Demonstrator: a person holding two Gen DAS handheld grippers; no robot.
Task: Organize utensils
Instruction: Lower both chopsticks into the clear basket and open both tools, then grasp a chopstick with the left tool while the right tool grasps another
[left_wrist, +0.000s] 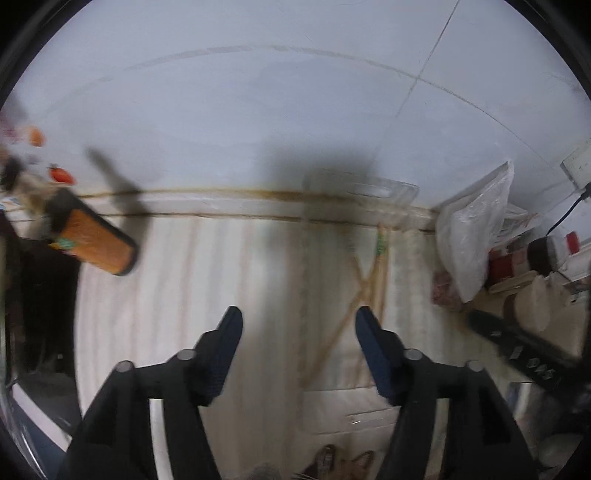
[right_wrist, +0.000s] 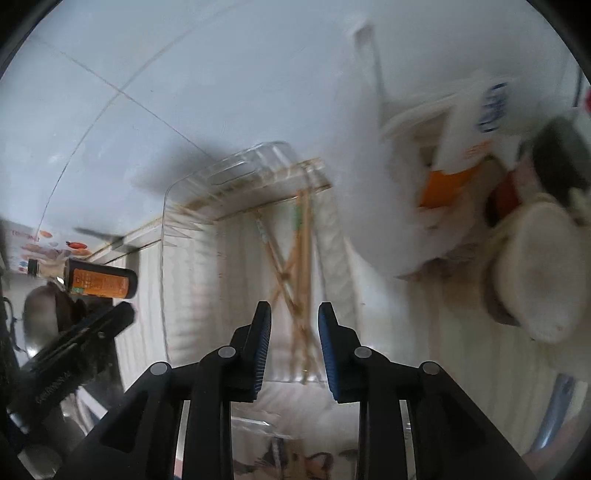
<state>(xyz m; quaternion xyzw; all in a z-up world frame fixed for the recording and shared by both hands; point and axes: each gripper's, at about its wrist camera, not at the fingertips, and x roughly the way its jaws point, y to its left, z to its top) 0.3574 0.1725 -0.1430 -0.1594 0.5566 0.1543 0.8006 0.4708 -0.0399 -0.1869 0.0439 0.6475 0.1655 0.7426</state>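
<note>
Several wooden chopsticks (left_wrist: 380, 273) lie crossed inside a clear plastic tray (left_wrist: 369, 188) on the pale striped counter. My left gripper (left_wrist: 299, 317) hangs above the tray's near part, pointing steeply down. Its jaws stand wide and hold nothing, and the chopsticks lie just beyond the right finger. In the right wrist view the same chopsticks (right_wrist: 284, 275) lie in the tray (right_wrist: 221, 170), straight beyond my right gripper (right_wrist: 294, 310). Its blue-padded jaws stand a narrow gap apart with nothing gripped between them. Both views are blurred.
A dark bottle with an orange label (left_wrist: 92, 236) (right_wrist: 99, 282) lies left of the tray. A white plastic bag (left_wrist: 476, 229), jars (left_wrist: 546, 251) and a round white container (right_wrist: 535, 277) crowd the right side. A white tiled wall (left_wrist: 258, 92) stands behind the counter.
</note>
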